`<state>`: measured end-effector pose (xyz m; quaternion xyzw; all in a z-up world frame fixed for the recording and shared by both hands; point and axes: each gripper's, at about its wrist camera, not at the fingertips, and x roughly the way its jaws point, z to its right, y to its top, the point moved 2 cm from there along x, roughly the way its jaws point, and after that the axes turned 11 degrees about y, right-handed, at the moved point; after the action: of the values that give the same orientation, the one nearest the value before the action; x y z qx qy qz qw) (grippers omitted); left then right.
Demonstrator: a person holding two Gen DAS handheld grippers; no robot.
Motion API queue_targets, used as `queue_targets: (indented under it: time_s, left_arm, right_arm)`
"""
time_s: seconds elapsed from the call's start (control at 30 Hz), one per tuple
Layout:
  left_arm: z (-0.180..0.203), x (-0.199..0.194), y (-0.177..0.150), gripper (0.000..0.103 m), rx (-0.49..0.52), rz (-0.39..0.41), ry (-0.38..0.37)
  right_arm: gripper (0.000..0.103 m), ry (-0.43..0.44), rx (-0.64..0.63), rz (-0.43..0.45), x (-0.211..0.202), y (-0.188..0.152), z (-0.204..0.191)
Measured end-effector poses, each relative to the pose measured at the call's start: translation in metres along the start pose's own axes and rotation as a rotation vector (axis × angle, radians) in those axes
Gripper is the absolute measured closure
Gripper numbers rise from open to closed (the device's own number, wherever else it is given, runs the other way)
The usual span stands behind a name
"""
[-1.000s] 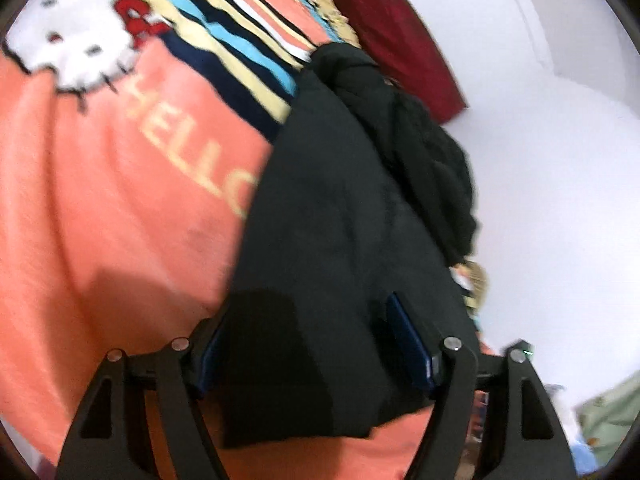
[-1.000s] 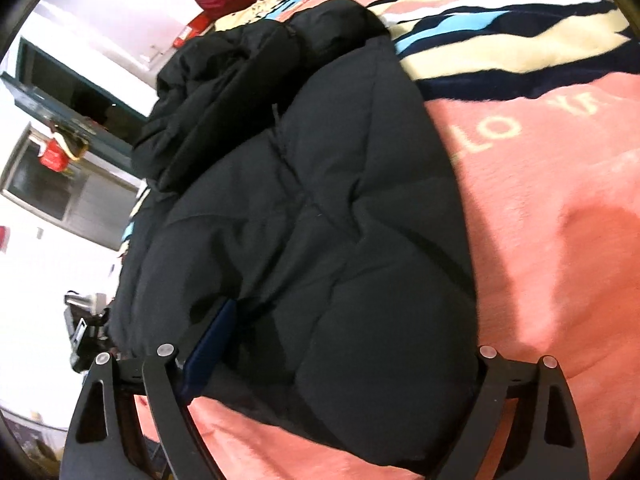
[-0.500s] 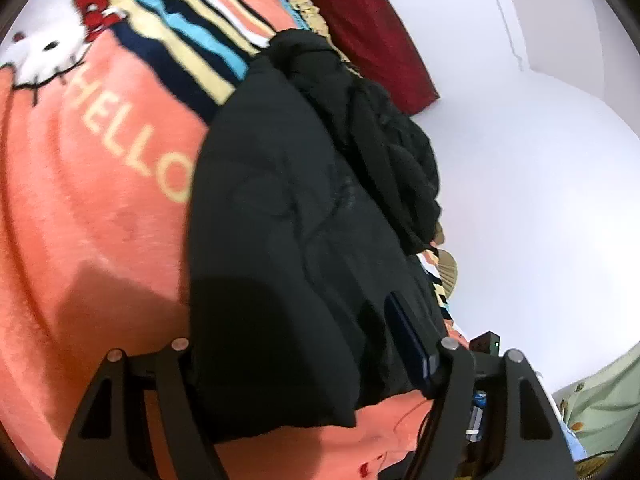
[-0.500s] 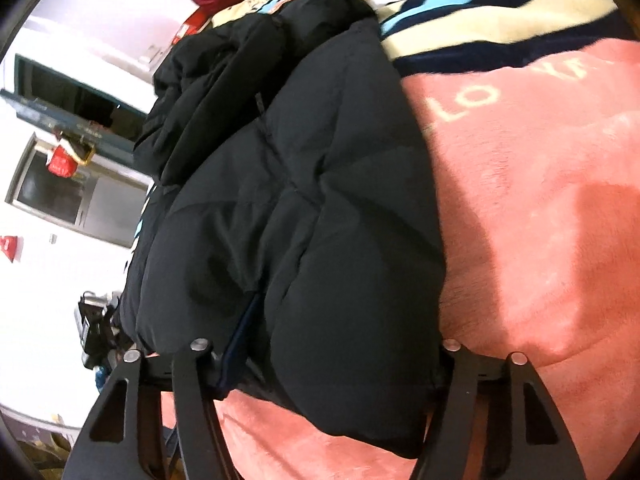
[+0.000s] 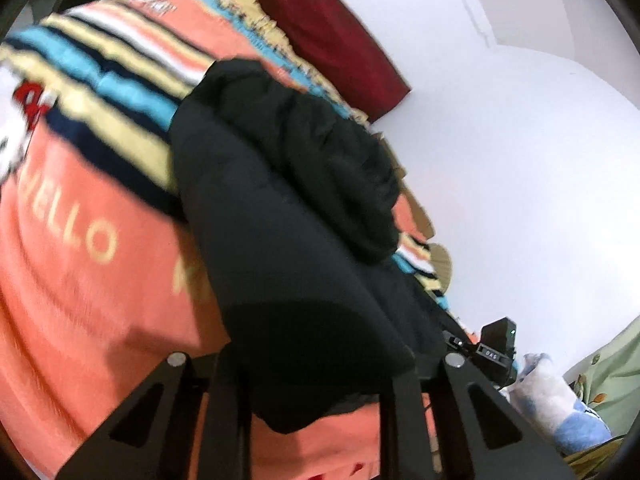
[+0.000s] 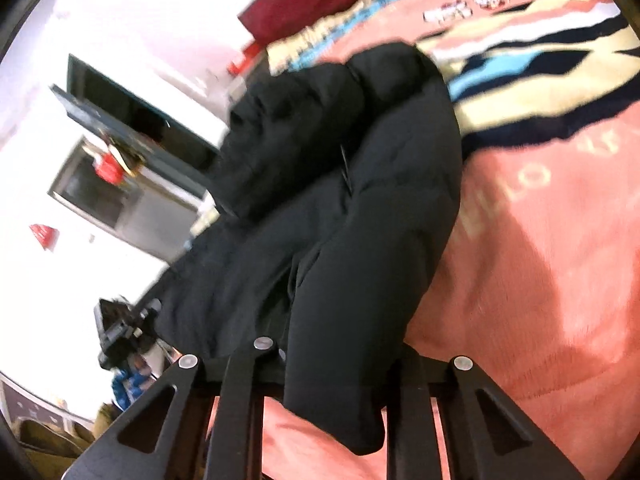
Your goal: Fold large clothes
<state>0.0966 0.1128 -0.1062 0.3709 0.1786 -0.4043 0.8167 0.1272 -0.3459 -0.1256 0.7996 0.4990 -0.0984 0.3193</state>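
Left gripper [image 5: 316, 392]: jaws have just been closing and are now drawn in on the near hem of the black puffer jacket [image 5: 280, 216]. The fabric bunches between the two fingers and spills out below them at 6 o'clock. The pads are buried in the cloth, so contact is probably a clamp, but the pad faces themselves cannot be seen.

Right gripper [image 6: 332, 396]: same story. The jaws have just been closing and are now pinched together on the jacket's [image 6: 360, 208] near edge, with a thick fold hanging down between the fingers toward 6 o'clock.

The jacket lies on the orange blanket [image 5: 80, 280], which carries striped bands and pale lettering. In the left wrist view it runs from the jaws at 6 o'clock up to about 12, with a rumpled hood or collar part at 1 o'clock; the blanket fills 7 to 11 o'clock. In the right wrist view the jacket runs from 6 up to 12, with the blanket [image 6: 540, 240] at 1 to 5 o'clock.

A dark red pillow [image 5: 332, 36] sits beyond the jacket at 12 to 1 o'clock in the left view. Both frames are motion-blurred.
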Motion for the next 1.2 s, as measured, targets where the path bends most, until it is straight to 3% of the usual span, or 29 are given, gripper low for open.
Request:
queue_targets:
  time_s: [0.23, 0.5, 0.57, 0.7, 0.9, 1.2]
  left_arm:
    - [0.032, -0.015, 0.053, 0.085, -0.024, 0.046, -0.066]
    - [0.043, -0.007, 0.133, 0.085, -0.2, 0.071, -0.148]
    - [0.048, 0.006, 0.16, 0.085, -0.235, 0.07, -0.151]
    - [0.055, 0.04, 0.215, 0.084, -0.284, 0.067, -0.115]
    - [0.045, 0.118, 0.293, 0.084, -0.307, 0.044, 0.007]
    - [0.012, 0.253, 0.356, 0.081, -0.257, -0.024, 0.155]
  right_arm:
    - [0.085, 0.091, 0.054, 0.143, -0.021, 0.041, -0.015]
    - [0.085, 0.194, 0.221, 0.257, -0.023, 0.113, -0.018]
    - [0.085, 0.186, 0.242, 0.276, -0.018, 0.137, -0.021]
    - [0.084, 0.133, 0.261, 0.296, 0.004, 0.191, -0.024]
    - [0.084, 0.009, 0.235, 0.27, 0.06, 0.269, -0.01]
    - [0.084, -0.149, 0.249, 0.225, 0.165, 0.35, 0.057]
